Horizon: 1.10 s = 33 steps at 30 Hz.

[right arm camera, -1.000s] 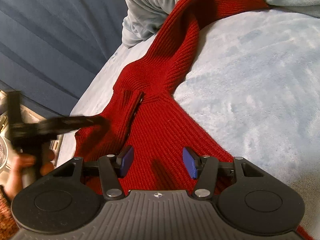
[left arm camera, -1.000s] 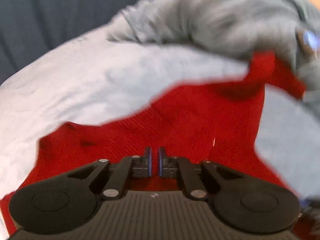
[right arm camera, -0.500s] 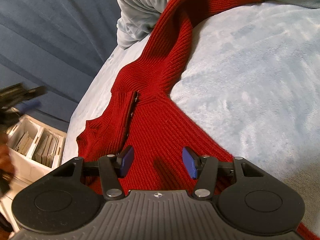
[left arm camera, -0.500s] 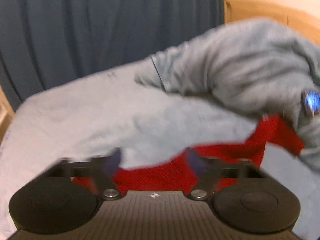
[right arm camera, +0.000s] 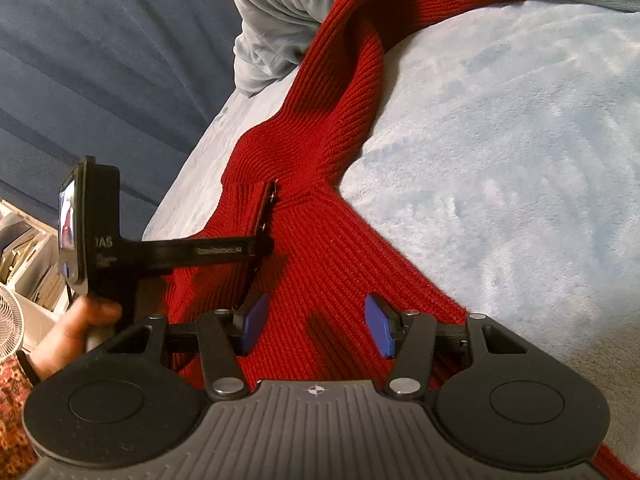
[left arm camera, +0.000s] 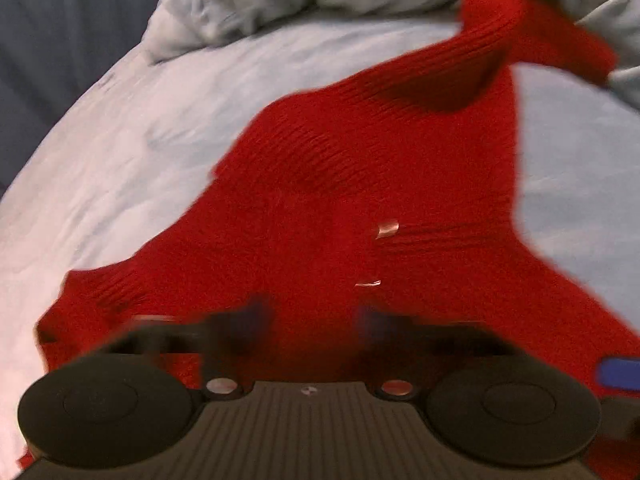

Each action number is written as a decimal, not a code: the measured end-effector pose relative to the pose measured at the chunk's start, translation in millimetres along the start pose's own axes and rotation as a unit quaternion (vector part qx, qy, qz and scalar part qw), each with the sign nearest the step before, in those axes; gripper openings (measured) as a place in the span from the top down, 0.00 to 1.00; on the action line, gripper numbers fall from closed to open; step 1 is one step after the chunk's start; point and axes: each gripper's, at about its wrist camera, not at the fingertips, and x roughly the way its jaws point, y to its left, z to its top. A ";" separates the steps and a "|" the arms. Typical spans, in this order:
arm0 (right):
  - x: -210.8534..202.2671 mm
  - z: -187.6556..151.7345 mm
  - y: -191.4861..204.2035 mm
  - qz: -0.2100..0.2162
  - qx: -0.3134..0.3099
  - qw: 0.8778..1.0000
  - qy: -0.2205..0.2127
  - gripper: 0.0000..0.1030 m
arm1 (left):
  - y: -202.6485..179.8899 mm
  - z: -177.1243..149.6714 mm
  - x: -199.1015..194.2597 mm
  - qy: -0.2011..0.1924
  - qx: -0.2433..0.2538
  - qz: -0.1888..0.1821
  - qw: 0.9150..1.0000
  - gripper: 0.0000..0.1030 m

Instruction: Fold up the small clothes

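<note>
A red ribbed knit sweater (left arm camera: 360, 184) lies spread on the pale blue bedcover (left arm camera: 132, 152), with one sleeve (right arm camera: 344, 80) running up to the crumpled blanket. My left gripper (left arm camera: 312, 320) is blurred and low over the sweater's body. Its jaws are apart and closing, with red knit under them and nothing pinched. In the right wrist view the left gripper (right arm camera: 266, 220) is side-on, its tips at the sweater's dark placket, with a hand (right arm camera: 76, 332) on its handle. My right gripper (right arm camera: 316, 328) stands open just above the sweater. One blue pad (left arm camera: 618, 374) of it shows at the left wrist view's right edge.
A crumpled grey-blue blanket (right arm camera: 280, 20) is heaped at the far end of the bed, over the sleeve's end. A blue curtain (right arm camera: 100, 60) hangs behind the bed's left edge. A white box of papers (right arm camera: 28, 256) and a fan (right arm camera: 8, 324) stand left of the bed.
The left gripper was shut low on the sweater, lifted away with jaws wide, and has come back down over the knit with jaws narrower. The right gripper has stayed in place, still open.
</note>
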 end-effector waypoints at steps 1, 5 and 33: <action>-0.1 0.1 -0.3 0.000 0.001 1.000 0.000 0.46 | -1.4 1.0 -5.7 -0.006 -0.006 0.015 1.000 0.92; -1.3 1.0 -0.5 0.001 0.006 1.000 0.001 0.46 | 23.3 1.0 -50.1 -0.053 -0.070 0.030 0.996 0.92; -1.0 0.2 -1.0 0.000 0.018 1.000 0.001 0.46 | 132.6 -10.9 -148.6 -0.157 -0.285 0.060 0.944 0.00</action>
